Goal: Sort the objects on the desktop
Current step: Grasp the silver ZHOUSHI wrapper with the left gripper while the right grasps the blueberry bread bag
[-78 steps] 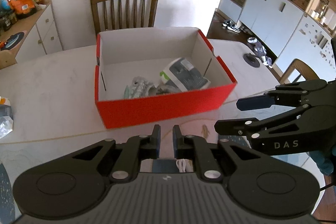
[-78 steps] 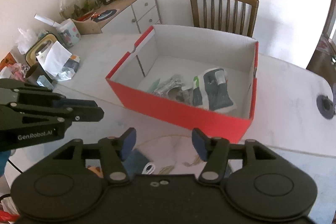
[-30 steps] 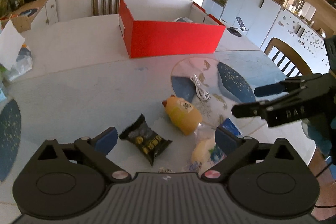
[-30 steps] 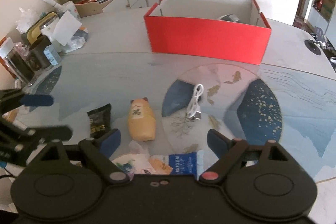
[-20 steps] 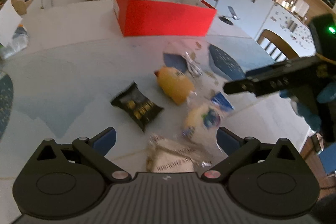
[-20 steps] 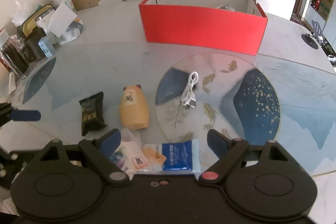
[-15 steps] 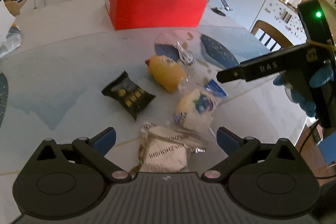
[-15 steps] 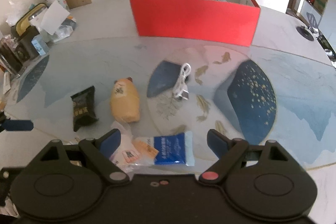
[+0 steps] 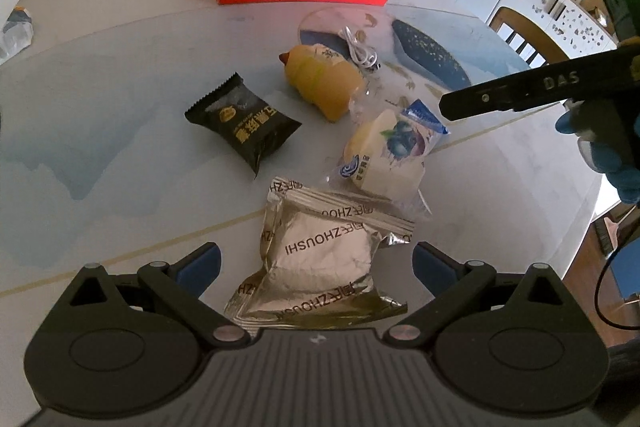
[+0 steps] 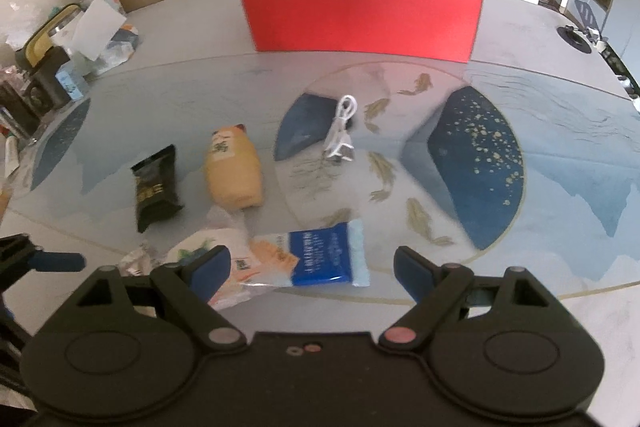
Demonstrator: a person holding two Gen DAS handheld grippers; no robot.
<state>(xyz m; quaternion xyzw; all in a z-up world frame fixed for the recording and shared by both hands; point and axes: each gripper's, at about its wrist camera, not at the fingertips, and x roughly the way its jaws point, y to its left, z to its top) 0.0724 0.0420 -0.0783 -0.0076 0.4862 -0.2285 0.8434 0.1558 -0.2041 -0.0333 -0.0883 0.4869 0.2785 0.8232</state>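
- The table (image 10: 540, 39) carries every item; a printed mat with fish and blue shapes covers its near part.
- The red box (image 10: 360, 15), judged to be the sorting container, stands open at the far side, well apart from the loose items. Its contents cannot be seen from either view.
- The left gripper (image 9: 316, 263) is held low with its fingers spread wide; nothing is between the pads, and the silver foil packet (image 9: 320, 259) lies on the table directly between and ahead of them.
- The right gripper (image 10: 312, 265) is likewise spread and empty, above the blue-and-white packet (image 10: 320, 257).
- The silver foil packet is judged light, crinkly and slippery; a grip across its puffed middle is advised, not on the thin sealed edges.
- The clear-wrapped bun (image 9: 384, 155) touches the foil packet's far edge; it is judged soft and easily crushed, so light pressure is indicated.
- The yellow squeeze toy (image 9: 324, 83) lies just beyond, near the black snack packet (image 9: 244, 123); both are judged light.
- The white cable (image 10: 340, 135) lies coiled on the mat; it is limp and should be taken at the bundled middle.
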